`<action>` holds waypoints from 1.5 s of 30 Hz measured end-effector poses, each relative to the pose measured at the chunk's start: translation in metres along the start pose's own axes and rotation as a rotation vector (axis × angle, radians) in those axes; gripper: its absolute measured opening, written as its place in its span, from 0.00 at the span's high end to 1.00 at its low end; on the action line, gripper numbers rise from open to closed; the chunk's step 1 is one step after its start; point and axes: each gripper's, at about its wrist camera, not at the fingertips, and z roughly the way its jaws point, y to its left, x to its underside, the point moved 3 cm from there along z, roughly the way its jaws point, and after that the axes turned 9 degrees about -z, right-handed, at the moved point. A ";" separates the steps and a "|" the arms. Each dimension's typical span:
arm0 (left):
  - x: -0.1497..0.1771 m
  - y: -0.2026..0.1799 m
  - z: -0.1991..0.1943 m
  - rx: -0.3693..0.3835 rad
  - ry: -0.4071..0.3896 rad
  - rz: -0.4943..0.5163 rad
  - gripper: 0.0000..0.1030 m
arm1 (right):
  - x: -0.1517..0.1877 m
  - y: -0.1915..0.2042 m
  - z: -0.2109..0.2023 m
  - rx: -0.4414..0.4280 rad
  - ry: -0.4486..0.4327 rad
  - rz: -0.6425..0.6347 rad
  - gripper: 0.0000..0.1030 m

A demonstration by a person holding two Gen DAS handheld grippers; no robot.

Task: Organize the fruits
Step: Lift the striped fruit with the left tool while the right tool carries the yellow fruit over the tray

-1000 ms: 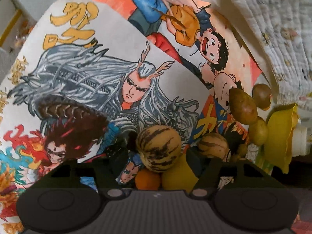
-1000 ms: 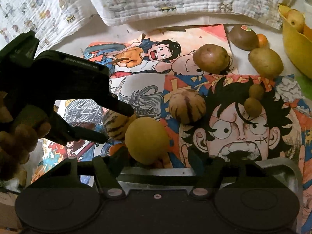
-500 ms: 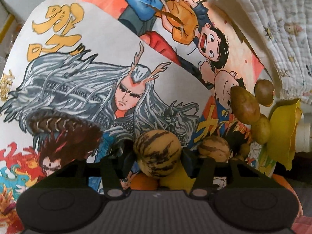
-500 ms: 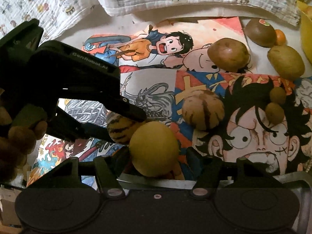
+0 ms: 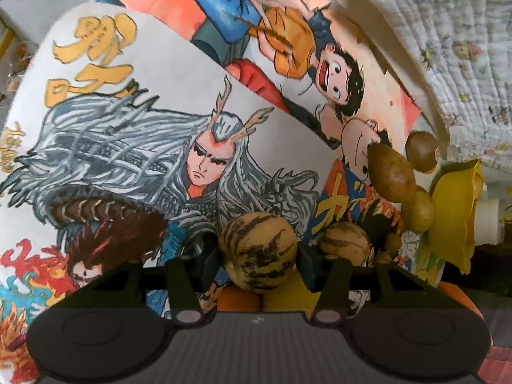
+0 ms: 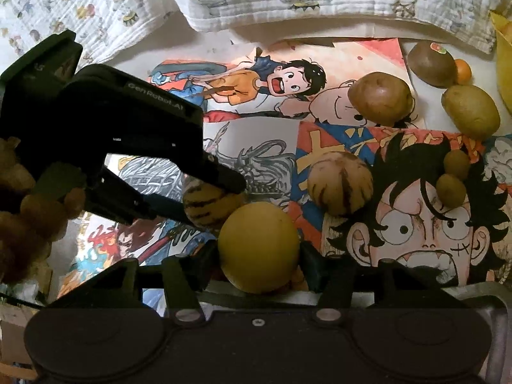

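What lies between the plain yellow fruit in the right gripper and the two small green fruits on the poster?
In the right wrist view, a second striped melon sits on the poster between the yellow fruit and the two small green fruits.

Pale tabletop (image 6: 134, 64) w/ cartoon posters (image 6: 320, 134), quilted cloth (image 6: 288, 3) at back – potatoes (image 6: 380, 97), kiwi (image 6: 430, 64) on posters

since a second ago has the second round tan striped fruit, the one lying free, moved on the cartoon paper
No. In the right wrist view the free striped fruit lies on the same spot of the drawing, beside the character's black hair; only the camera shifted.
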 end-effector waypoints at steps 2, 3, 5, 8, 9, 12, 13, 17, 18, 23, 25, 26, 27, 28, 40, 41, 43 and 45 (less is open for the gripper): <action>0.004 -0.002 -0.008 0.007 -0.026 0.016 0.46 | 0.003 0.000 -0.004 0.004 -0.004 -0.004 0.45; 0.006 -0.003 -0.011 0.011 -0.033 0.025 0.46 | 0.004 -0.001 -0.008 0.006 -0.010 -0.003 0.45; 0.011 -0.005 -0.017 0.018 -0.044 0.041 0.46 | 0.007 -0.001 -0.016 0.007 -0.024 -0.004 0.45; 0.021 -0.011 -0.024 0.025 -0.061 0.077 0.46 | 0.011 -0.003 -0.027 0.009 -0.039 -0.012 0.45; 0.025 -0.012 -0.026 0.026 -0.065 0.092 0.46 | 0.014 -0.003 -0.031 0.009 -0.041 -0.016 0.45; 0.039 -0.014 -0.030 0.027 -0.071 0.117 0.46 | 0.023 -0.001 -0.041 0.007 -0.043 -0.027 0.45; 0.043 -0.014 -0.032 0.028 -0.071 0.120 0.46 | 0.027 -0.001 -0.044 0.006 -0.042 -0.030 0.45; 0.064 -0.008 -0.039 0.027 -0.080 0.138 0.46 | 0.043 0.003 -0.057 -0.007 -0.029 -0.055 0.45; 0.070 -0.006 -0.042 0.027 -0.086 0.142 0.46 | 0.047 0.004 -0.059 -0.014 -0.022 -0.062 0.45; 0.100 0.006 -0.052 0.040 -0.123 0.179 0.46 | 0.070 0.011 -0.074 -0.048 0.022 -0.157 0.45; 0.114 0.013 -0.055 0.044 -0.136 0.193 0.46 | 0.080 0.014 -0.080 -0.060 0.041 -0.212 0.45; 0.120 0.017 -0.056 0.046 -0.139 0.197 0.46 | 0.085 0.015 -0.083 -0.067 0.052 -0.239 0.45; 0.127 0.021 -0.057 0.048 -0.141 0.204 0.46 | 0.091 0.016 -0.086 -0.074 0.061 -0.262 0.45; 0.134 0.024 -0.057 0.048 -0.144 0.215 0.46 | 0.096 0.016 -0.088 -0.080 0.069 -0.282 0.45; 0.210 0.047 -0.045 -0.010 -0.127 0.323 0.46 | 0.137 -0.002 -0.106 -0.086 0.141 -0.333 0.45; 0.216 0.048 -0.043 -0.018 -0.131 0.329 0.46 | 0.139 -0.003 -0.106 -0.087 0.145 -0.338 0.45; 0.223 0.050 -0.040 -0.036 -0.136 0.334 0.46 | 0.144 -0.003 -0.107 -0.092 0.151 -0.355 0.45; 0.227 0.053 -0.037 -0.058 -0.140 0.328 0.46 | 0.147 -0.003 -0.107 -0.092 0.156 -0.370 0.45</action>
